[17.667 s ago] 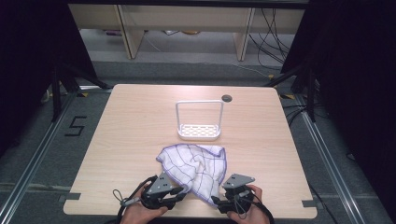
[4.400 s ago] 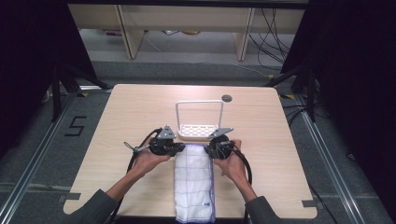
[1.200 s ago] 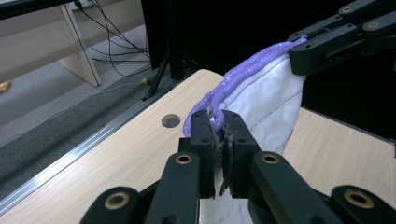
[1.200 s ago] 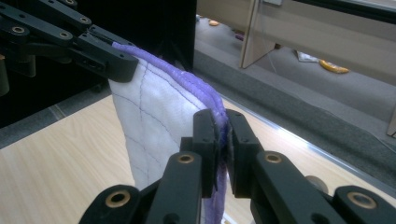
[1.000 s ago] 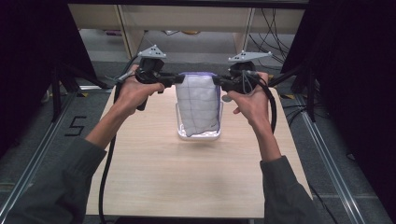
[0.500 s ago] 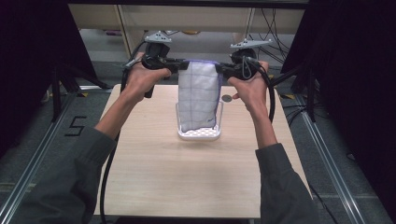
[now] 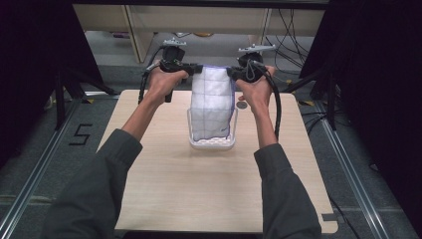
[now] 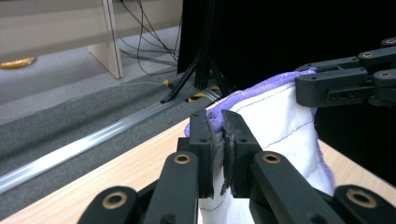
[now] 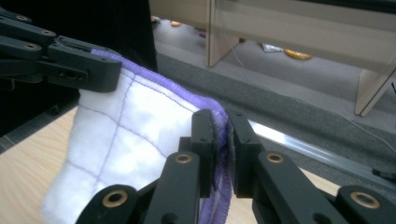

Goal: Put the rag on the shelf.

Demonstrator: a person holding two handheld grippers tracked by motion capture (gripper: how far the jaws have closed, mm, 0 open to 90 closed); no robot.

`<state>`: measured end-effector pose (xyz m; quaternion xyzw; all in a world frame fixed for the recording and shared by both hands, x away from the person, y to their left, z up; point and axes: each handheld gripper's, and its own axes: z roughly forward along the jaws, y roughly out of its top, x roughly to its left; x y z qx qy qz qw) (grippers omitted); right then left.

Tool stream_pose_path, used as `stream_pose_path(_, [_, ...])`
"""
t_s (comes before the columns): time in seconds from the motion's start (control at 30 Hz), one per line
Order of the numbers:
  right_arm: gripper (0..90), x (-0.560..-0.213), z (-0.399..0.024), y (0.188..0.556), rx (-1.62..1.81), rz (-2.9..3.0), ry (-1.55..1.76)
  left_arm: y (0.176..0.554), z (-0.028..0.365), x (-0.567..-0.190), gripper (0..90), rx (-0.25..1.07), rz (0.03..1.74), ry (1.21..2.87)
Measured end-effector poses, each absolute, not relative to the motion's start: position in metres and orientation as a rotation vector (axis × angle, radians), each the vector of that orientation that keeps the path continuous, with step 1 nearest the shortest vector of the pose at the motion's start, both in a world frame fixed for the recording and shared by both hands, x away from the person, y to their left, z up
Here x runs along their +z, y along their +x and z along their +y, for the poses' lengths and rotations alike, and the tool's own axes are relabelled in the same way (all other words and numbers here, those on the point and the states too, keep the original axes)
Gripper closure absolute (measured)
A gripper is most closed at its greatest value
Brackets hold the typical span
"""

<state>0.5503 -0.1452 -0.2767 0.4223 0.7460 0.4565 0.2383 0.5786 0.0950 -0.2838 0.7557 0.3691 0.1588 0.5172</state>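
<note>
1. Your left gripper [image 7: 195,68] has its jaws pinched tight on the upper left corner of the white quilted cloth with purple stitching and a purple hem [image 7: 212,102]; in the left gripper view the hem is squeezed between the two pads [image 8: 215,140].
2. Your right gripper [image 7: 232,72] clamps the upper right corner the same way, the purple edge caught between its closed jaws [image 9: 223,140].
3. The cloth hangs folded and flat between the two grippers, raised over the far half of the light wooden table [image 7: 169,189].
4. Its lower end reaches down inside the white wire rack with a perforated base [image 7: 211,143], which stands near the middle of the far edge.
5. A small dark round disc [image 7: 242,105] sits on the table just right of the rack, near your right hand [image 7: 254,89].
</note>
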Motion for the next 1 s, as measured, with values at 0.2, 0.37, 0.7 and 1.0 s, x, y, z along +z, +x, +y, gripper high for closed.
stream_pose_path(0.2, [82.8, -0.306, -0.142, 0.569, 1.223, 2.083, 1.218, 0.592, 0.095, -0.305, 82.7, 0.356, 0.905, 1.832])
stream_pose_path(0.37, [82.8, -0.326, -0.14, 0.579, 1.191, 2.116, 1.254, 0.599, 0.1, -0.322, 82.5, 0.339, 0.927, 1.852])
stream_pose_path(0.7, [82.3, -0.342, -0.143, 0.581, 1.124, 2.196, 1.327, 0.596, 0.096, -0.346, 82.9, 0.302, 0.922, 1.883])
stream_pose_path(1.0, [79.9, -0.349, -0.14, 0.583, 1.084, 2.219, 1.315, 0.595, 0.096, -0.355, 81.7, 0.284, 0.941, 1.917])
